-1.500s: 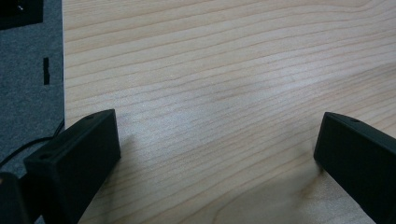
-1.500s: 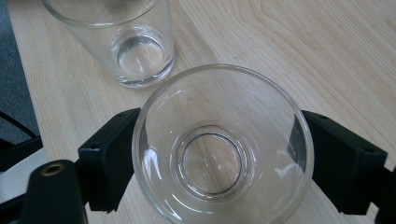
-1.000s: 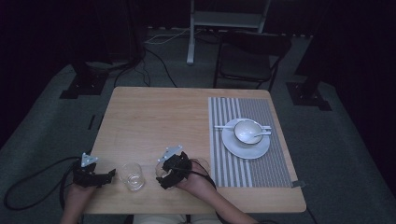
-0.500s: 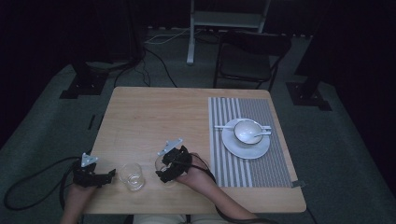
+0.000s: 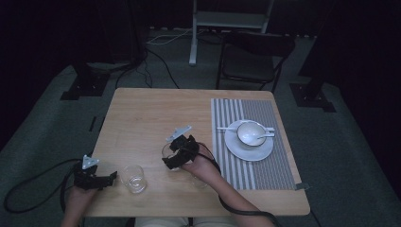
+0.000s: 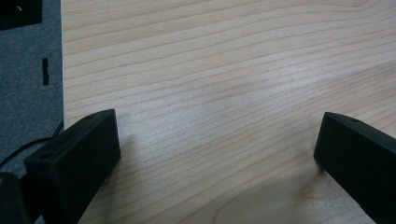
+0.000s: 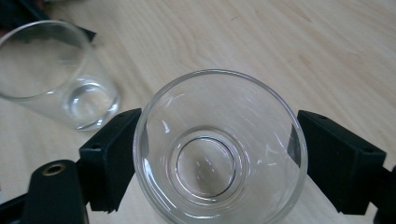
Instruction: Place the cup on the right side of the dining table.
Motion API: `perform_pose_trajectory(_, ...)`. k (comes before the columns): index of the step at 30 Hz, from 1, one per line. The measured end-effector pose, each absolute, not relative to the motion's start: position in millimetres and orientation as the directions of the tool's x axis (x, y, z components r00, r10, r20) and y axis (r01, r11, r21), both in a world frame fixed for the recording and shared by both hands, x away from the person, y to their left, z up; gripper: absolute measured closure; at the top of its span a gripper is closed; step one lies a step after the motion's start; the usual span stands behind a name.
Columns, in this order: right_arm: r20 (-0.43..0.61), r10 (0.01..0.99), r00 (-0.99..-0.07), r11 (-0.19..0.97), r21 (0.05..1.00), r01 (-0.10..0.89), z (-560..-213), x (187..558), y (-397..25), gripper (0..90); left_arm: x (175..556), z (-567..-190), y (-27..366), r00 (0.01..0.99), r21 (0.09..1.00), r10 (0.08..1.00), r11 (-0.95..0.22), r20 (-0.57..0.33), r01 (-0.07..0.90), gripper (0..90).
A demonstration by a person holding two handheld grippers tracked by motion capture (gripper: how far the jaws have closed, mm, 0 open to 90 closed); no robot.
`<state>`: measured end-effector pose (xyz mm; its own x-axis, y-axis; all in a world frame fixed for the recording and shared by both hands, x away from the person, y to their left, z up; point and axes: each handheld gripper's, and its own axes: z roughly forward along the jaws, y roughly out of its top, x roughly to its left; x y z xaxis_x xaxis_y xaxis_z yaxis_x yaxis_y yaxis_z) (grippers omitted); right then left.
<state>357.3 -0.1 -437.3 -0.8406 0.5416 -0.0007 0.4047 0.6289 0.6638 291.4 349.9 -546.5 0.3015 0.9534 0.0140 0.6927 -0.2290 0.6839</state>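
My right gripper (image 5: 173,159) is shut on a clear empty drinking glass (image 7: 219,154), its black jaws pressing the glass's two sides. In the high view it hovers over the middle front of the wooden table (image 5: 142,113). A second empty glass (image 5: 133,178) stands upright near the table's front left, and appears at the upper left of the right gripper view (image 7: 56,74). My left gripper (image 5: 111,176) rests at the front left corner, just left of that second glass. Its jaws stand wide apart (image 6: 217,154) with bare wood between them.
A grey striped placemat (image 5: 265,175) covers the table's right side. On it sits a white plate (image 5: 250,152) with a bowl (image 5: 249,132) and a spoon (image 5: 263,138). A dark chair (image 5: 253,56) stands behind the table. Cables trail off the front left.
My right gripper has carried its glass away from the front edge, forward and slightly right. The left gripper and the second glass have stayed put.
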Motion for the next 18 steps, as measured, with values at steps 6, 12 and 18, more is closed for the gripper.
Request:
perform_pose_trajectory(6,-0.003,0.575,-0.818,0.611,0.667,0.427,-434.0,373.3,-8.3,17.3,291.5,-546.4,350.1,0.303,0.683,0.953,-0.232,0.016,0.693,0.8)
perform_pose_trajectory(12,-0.021,0.616,-0.788,0.599,0.662,0.450,-431.1,392.7,-17.1,17.3,291.4,-546.4,350.0,0.302,0.683,0.953,-0.230,0.015,0.693,0.8)
perform_pose_trajectory(18,-0.053,0.657,-0.752,0.584,0.666,0.464,-427.2,407.5,-27.2,17.3,291.4,-546.5,349.9,0.301,0.683,0.953,-0.228,0.013,0.693,0.8)
